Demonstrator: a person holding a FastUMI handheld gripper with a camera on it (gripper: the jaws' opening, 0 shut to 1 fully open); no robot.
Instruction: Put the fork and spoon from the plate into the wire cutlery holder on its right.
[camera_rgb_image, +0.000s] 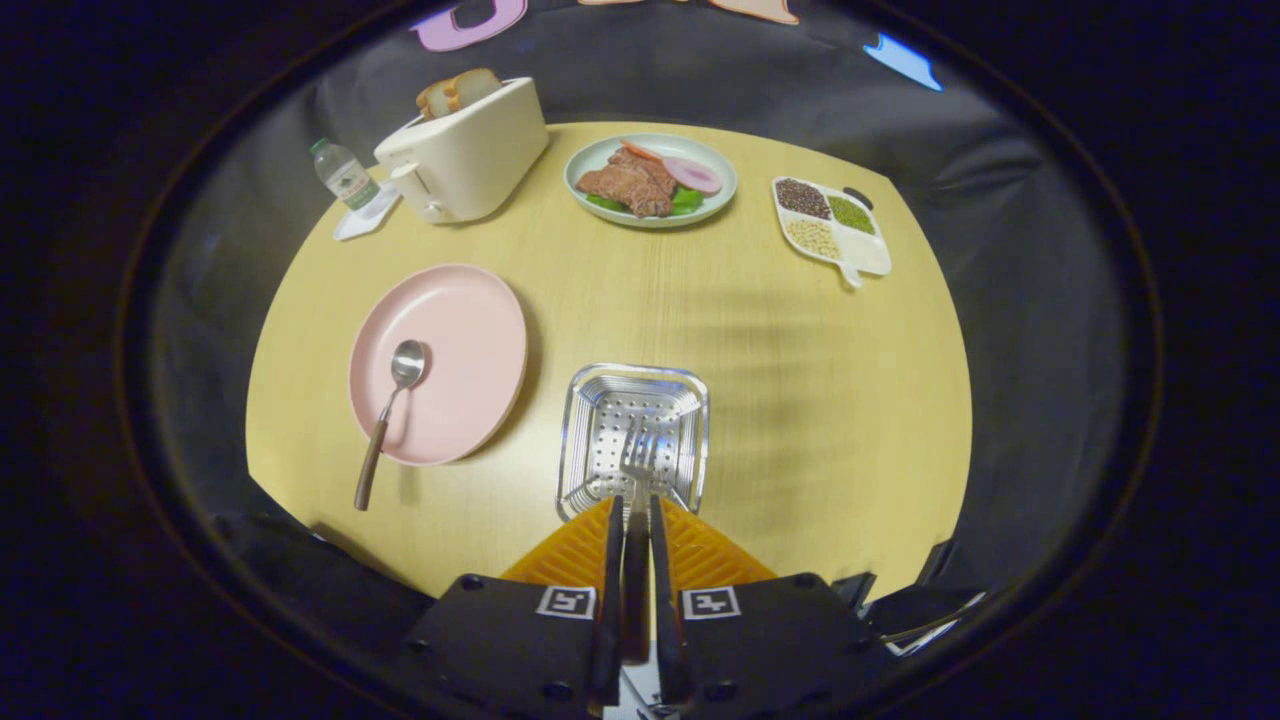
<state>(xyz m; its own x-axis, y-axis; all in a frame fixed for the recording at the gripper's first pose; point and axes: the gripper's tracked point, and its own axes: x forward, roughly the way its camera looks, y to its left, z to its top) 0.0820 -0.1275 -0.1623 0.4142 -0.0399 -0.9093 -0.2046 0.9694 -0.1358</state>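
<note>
My gripper is shut on the fork, both fingers pressed on its dark handle. The fork's tines point forward and hang over the open top of the metal cutlery holder, a square perforated basket just ahead of the fingers. To the left of the holder lies the pink plate. The spoon rests on that plate, bowl on the plate and brown handle sticking out over the near rim onto the table.
Beyond the holder on the round wooden table stand a white toaster with bread, a water bottle, a green plate of meat and a white divided dish of beans.
</note>
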